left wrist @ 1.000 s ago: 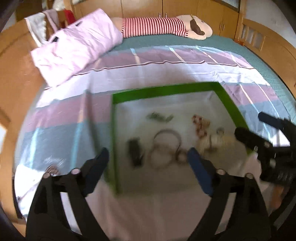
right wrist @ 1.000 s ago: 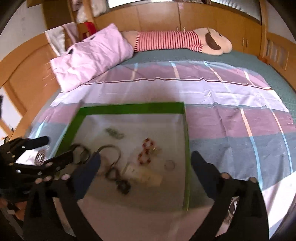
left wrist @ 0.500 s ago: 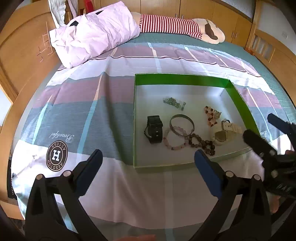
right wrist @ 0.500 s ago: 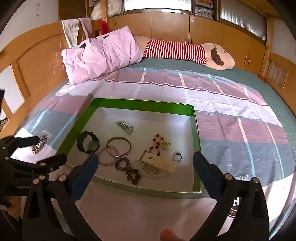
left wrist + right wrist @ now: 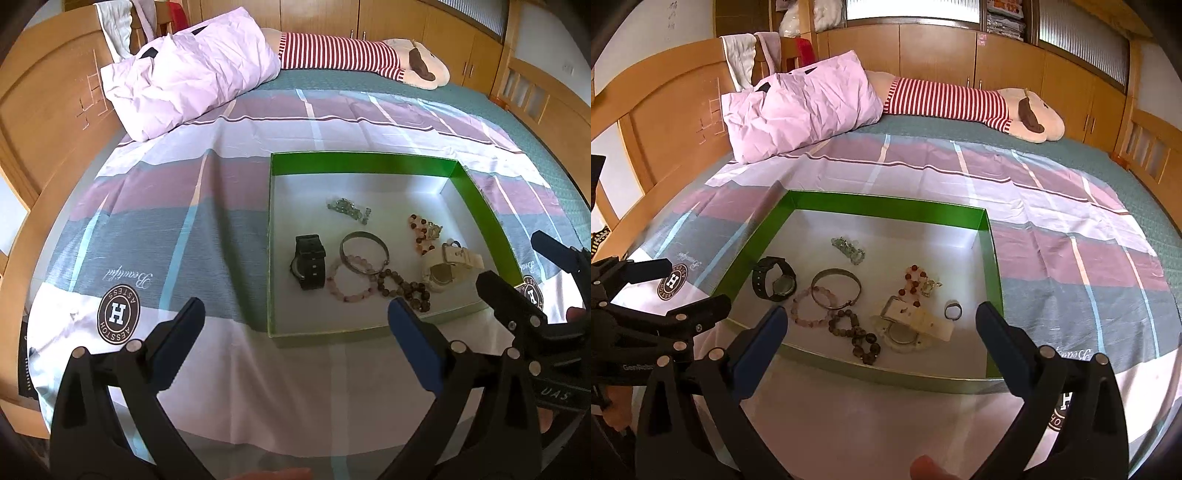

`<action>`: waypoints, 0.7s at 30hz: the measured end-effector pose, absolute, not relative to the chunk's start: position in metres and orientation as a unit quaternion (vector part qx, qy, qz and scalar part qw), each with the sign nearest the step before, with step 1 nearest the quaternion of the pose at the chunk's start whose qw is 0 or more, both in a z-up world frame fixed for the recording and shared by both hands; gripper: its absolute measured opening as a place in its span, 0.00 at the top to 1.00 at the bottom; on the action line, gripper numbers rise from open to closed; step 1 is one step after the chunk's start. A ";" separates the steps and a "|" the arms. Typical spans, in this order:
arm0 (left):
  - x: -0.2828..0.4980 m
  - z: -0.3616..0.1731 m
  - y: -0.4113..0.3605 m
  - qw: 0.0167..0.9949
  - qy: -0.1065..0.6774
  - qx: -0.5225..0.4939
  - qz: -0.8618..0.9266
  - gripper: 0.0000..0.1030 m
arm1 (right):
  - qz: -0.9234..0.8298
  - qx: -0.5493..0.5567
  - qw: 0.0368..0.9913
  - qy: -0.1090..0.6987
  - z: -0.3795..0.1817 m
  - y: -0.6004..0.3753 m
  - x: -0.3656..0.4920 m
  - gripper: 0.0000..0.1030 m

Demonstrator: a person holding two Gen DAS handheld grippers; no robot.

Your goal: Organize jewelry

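Note:
A shallow green box [image 5: 362, 161] [image 5: 886, 205] with a white floor lies on the bed. In it lie a black watch [image 5: 310, 261] [image 5: 774, 282], a metal bangle [image 5: 364, 251] [image 5: 836, 292], a pink bead bracelet [image 5: 347, 282] [image 5: 809, 312], a dark bead bracelet [image 5: 404, 288] [image 5: 855, 334], a cream watch [image 5: 448, 264] [image 5: 910, 326], a pale green bead string [image 5: 349, 206] [image 5: 848, 247], a red bead piece [image 5: 424, 230] [image 5: 918, 282] and a ring [image 5: 953, 310]. My left gripper [image 5: 293, 325] is open and empty before the box's near left corner. My right gripper [image 5: 879, 325] is open and empty over its near edge.
The box rests on a striped pink, grey and white sheet [image 5: 1071, 229]. A pink pillow [image 5: 188, 70] [image 5: 801, 107] and a striped plush toy [image 5: 354, 55] [image 5: 971, 101] lie at the far side. A wooden headboard [image 5: 40, 110] stands left, wardrobes behind.
Both grippers have pulled back and risen from the box; the view has steadied from blur. The jewelry has not moved. Both stay open.

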State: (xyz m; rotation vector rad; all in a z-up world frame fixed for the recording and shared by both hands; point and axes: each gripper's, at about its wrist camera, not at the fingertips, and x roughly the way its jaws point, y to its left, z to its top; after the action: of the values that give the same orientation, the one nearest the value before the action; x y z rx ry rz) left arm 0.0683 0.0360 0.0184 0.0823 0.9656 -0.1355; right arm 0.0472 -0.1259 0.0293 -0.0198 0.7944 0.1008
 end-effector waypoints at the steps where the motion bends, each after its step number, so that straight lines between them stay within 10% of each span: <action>1: 0.069 0.018 0.036 0.883 0.464 0.040 -0.065 0.02 | 0.049 -0.010 0.921 0.386 0.030 -0.126 0.047 0.01; 21: 0.068 0.014 0.033 0.880 0.469 0.046 -0.062 0.02 | 0.050 -0.011 0.921 0.385 0.030 -0.126 0.046 0.01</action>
State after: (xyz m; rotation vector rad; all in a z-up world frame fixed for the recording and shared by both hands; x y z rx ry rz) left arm 0.0684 0.0330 0.0142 0.0967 0.9766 -0.1296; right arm 0.0460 -0.1260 0.0300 -0.0220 0.7917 0.1031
